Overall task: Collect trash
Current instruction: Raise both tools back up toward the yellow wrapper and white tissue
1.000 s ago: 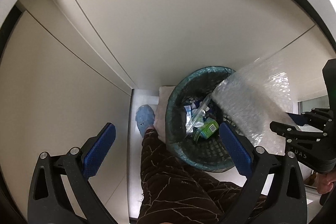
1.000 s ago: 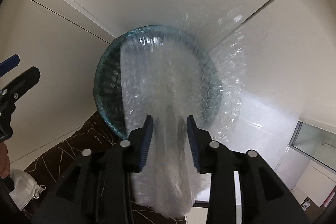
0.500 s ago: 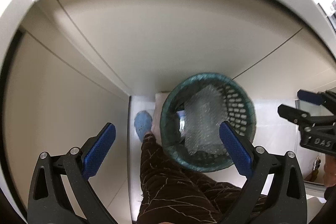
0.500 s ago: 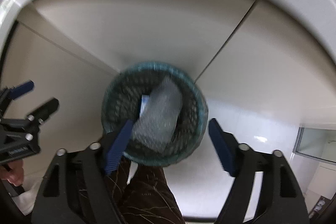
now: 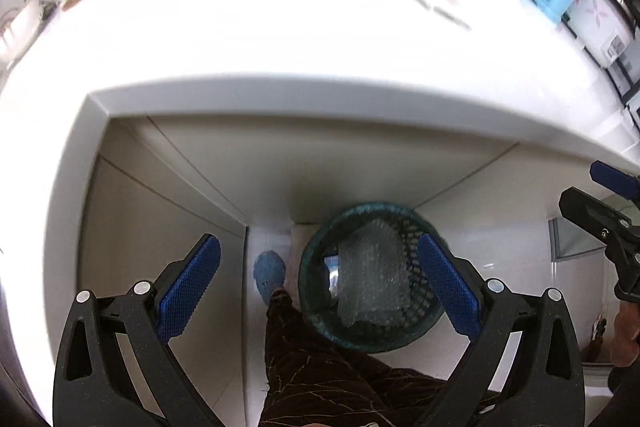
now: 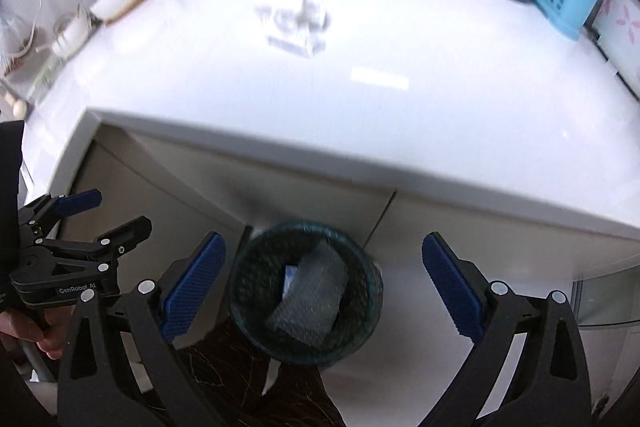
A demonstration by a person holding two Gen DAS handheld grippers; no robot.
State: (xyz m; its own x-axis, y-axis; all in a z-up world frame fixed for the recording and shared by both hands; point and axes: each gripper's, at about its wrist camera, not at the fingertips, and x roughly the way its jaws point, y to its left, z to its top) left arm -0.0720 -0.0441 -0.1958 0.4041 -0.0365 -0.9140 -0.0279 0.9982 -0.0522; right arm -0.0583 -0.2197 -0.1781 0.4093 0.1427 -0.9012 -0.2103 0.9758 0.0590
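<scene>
Now right gripper (image 6: pixel 322 287) jaws opening, empty; bubble wrap (image 6: pixel 310 301) lies binned.

Bubble wrap (image 6: pixel 310 293) lies in the green bin (image 6: pixel 306 293); jaws opening, empty.

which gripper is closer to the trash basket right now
Roughly equal; I can't tell for sure. The left gripper and the right gripper both hang above the trash basket, jaws wide and empty, the right's opening. The bubble wrap lies inside.
</scene>
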